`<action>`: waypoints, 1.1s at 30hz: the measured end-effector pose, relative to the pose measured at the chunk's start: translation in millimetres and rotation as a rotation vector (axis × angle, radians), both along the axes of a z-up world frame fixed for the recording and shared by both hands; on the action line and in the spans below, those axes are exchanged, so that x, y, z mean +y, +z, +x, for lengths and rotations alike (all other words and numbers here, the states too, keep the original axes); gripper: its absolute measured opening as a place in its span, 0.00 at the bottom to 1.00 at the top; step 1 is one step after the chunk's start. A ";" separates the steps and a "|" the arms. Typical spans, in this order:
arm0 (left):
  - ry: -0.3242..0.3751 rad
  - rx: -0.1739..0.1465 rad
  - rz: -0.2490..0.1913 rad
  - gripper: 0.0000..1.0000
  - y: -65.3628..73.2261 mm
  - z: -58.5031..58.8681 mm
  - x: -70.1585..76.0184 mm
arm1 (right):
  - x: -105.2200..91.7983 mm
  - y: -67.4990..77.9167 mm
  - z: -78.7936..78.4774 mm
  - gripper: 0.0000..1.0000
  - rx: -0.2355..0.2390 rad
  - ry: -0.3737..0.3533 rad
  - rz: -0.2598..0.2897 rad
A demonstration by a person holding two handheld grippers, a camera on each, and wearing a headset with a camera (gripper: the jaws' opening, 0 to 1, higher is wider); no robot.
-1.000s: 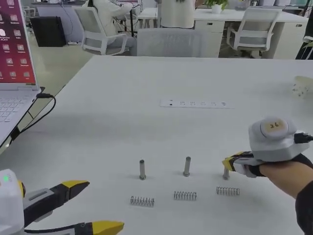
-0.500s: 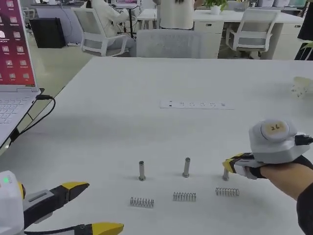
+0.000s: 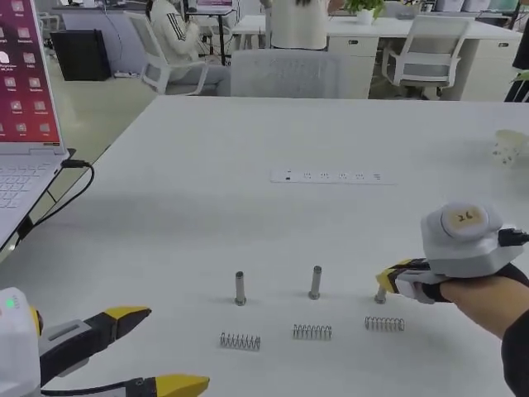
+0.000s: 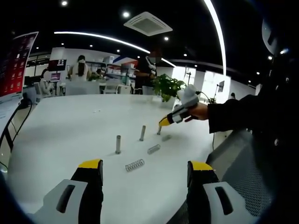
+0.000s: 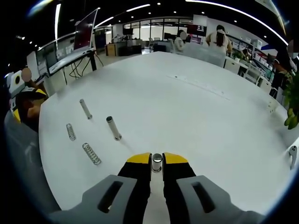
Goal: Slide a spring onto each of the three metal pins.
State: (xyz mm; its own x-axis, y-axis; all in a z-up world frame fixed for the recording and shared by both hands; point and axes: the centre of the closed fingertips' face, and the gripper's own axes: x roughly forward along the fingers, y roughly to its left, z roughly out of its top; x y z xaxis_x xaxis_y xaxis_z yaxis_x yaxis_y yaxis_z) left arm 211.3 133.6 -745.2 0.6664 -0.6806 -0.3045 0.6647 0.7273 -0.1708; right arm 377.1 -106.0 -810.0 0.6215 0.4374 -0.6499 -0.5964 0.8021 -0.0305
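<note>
Metal pin [image 3: 381, 295] stays pinched in right tool [image 5: 157, 158] | left tool [image 4: 145, 166] spread; springs [image 3: 312, 332] unmoved

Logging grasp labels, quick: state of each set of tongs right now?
Left tongs: open, holding nothing.
Right tongs: closed on the rightmost pin.

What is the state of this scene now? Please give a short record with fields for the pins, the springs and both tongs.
pins: left pin, middle pin, right pin, all upright in a row on the table
springs: left spring, middle spring, right spring, each lying before its pin, none fitted
right gripper: tongs shut on the right pin
left gripper: tongs open, empty
</note>
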 end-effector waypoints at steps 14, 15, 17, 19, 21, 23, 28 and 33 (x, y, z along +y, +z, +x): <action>0.001 -0.001 0.000 0.70 0.6 -0.6 -0.4 | 0.2 0.4 -1.2 0.09 -0.003 0.006 0.006; 0.001 -0.002 0.000 0.70 0.7 -0.7 -0.4 | 0.0 0.5 -1.1 0.09 -0.005 0.007 0.004; 0.001 -0.002 0.001 0.70 0.6 -0.6 -0.3 | 0.1 1.0 -1.3 0.11 -0.007 0.008 0.007; 0.001 -0.002 0.000 0.70 0.7 -0.6 -0.4 | -0.1 1.6 -1.6 0.12 -0.009 0.009 0.007; 0.001 -0.002 0.000 0.70 0.5 -0.6 -0.4 | -0.6 1.9 -1.8 0.13 -0.009 0.011 0.010; 0.001 -0.002 0.000 0.70 0.5 -0.5 -0.4 | -1.8 2.1 -2.1 0.13 -0.011 0.010 0.009; 0.001 -0.001 -0.001 0.70 0.1 -0.4 -0.4 | -6.6 3.8 -5.3 0.15 -0.011 0.014 0.010; 0.001 -0.001 -0.002 0.70 0.1 -0.1 0.0 | -13.2 2.0 -11.5 0.16 -0.007 0.024 -0.001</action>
State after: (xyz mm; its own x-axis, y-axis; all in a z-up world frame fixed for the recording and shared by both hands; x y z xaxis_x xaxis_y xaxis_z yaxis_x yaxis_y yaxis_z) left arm 211.2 133.6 -745.1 0.6676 -0.6801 -0.3029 0.6638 0.7280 -0.1714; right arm 365.6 -119.2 -808.1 0.6156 0.4517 -0.6457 -0.6152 0.7876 -0.0356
